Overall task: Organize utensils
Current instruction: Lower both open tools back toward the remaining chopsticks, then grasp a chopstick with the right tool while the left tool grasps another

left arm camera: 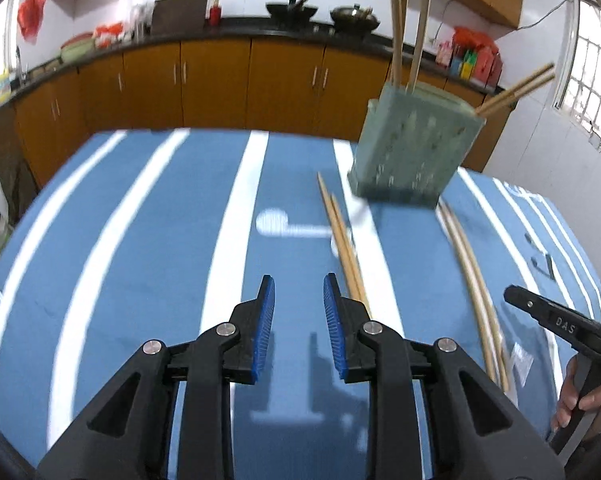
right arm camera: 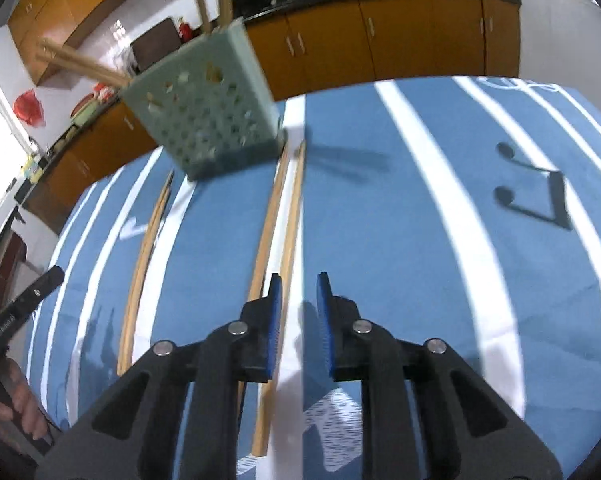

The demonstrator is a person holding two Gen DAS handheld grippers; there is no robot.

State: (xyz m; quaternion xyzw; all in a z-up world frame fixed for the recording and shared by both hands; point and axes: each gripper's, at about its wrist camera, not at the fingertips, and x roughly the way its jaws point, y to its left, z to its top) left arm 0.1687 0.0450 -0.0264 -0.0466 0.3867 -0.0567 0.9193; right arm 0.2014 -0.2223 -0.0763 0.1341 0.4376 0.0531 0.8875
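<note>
Right tongs [right arm camera: 296, 312]: spread, empty, low over one chopstick pair [right arm camera: 278, 240] mid-tabletop [right arm camera: 420, 240]; straddle both sticks together, then pinch. Left tongs [left arm camera: 299, 312]: spread, empty. Holder [right arm camera: 204, 120]: far edge, already holding chopsticks.

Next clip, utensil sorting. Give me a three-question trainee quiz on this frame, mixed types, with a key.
1. True or false: the left gripper grips a chopstick.
2. How many pairs of chopsticks lie on the blue striped tablecloth? A) one B) two C) four
3. Fill in: the green perforated holder already contains ____.

Key: 1 false, both it and the right gripper are open and empty. 2 B, left pair, right pair. 3 chopsticks.
</note>
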